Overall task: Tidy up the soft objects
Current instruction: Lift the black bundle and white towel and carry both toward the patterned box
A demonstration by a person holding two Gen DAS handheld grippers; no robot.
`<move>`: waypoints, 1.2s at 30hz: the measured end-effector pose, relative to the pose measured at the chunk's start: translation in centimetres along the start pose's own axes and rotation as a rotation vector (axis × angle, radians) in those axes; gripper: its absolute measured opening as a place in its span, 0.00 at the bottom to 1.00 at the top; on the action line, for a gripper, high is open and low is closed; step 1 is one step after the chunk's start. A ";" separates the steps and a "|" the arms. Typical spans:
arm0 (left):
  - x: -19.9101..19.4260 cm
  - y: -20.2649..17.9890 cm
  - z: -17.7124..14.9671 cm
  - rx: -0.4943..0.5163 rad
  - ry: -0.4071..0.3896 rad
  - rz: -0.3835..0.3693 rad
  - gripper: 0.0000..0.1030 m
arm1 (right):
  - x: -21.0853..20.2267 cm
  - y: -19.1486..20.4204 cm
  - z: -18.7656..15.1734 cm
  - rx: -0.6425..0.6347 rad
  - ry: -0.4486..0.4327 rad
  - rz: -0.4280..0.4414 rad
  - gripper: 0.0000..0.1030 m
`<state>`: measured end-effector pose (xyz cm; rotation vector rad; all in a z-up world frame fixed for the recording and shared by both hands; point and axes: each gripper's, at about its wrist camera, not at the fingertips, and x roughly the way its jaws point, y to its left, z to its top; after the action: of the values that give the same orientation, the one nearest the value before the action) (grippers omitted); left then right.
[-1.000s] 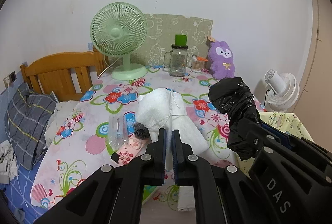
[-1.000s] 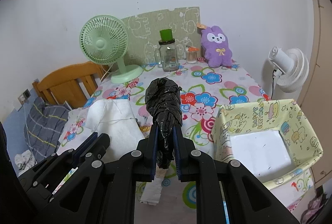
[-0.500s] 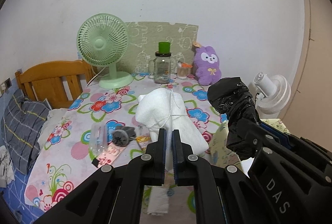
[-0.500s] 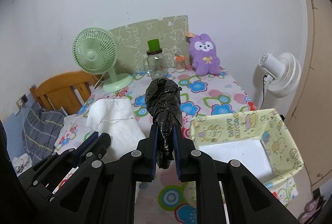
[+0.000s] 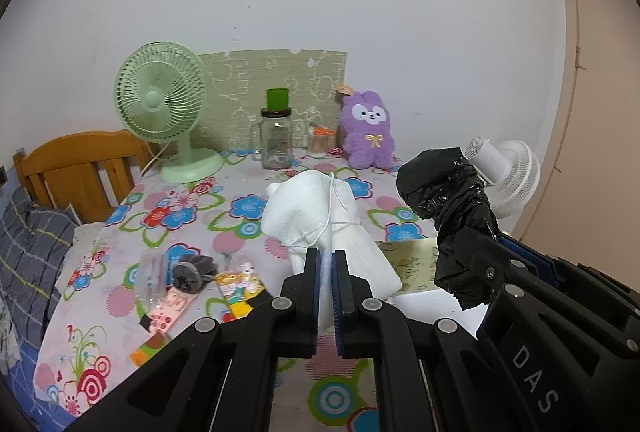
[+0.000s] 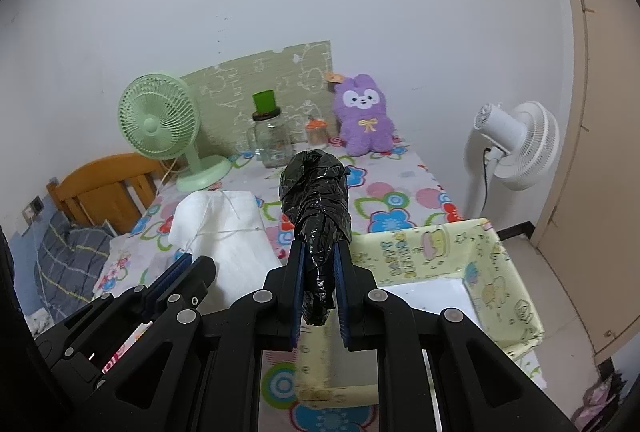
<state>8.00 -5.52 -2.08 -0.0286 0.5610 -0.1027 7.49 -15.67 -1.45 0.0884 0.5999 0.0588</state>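
My left gripper (image 5: 326,259) is shut on a white cloth bundle (image 5: 316,216) tied with thin string, held up above the flowered table (image 5: 120,264). My right gripper (image 6: 318,260) is shut on a black plastic-wrapped bundle (image 6: 316,192), also lifted. The black bundle (image 5: 448,200) and the right gripper show at the right of the left wrist view; the white bundle (image 6: 224,228) shows at the left of the right wrist view. A yellow patterned storage box (image 6: 492,272) with a white floor stands open just beyond and below both grippers, at the table's near right.
At the back stand a green desk fan (image 5: 164,112), a glass jar with a green cap (image 5: 277,140) and a purple plush rabbit (image 5: 368,132). Small packets and a dark brush (image 5: 192,272) lie at the table's left. A white floor fan (image 6: 516,144) stands right; a wooden chair (image 5: 72,168) left.
Both grippers carried their bundles rightward and slightly back; the table items slid left in view and the yellow box came closer, now lying right under the right gripper.
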 end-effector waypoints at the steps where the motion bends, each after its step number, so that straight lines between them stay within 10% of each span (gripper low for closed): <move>1: 0.1 -0.3 0.0 0.002 0.000 -0.004 0.02 | -0.1 -0.4 0.0 0.003 0.000 -0.005 0.17; 36: 6.8 -10.1 -1.9 0.151 0.163 -0.167 0.04 | 3.7 -10.8 -1.8 0.110 0.106 -0.147 0.17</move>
<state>11.84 -16.24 -6.73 0.0804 0.7120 -0.3116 9.83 -26.05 -6.03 0.1485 0.7138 -0.1130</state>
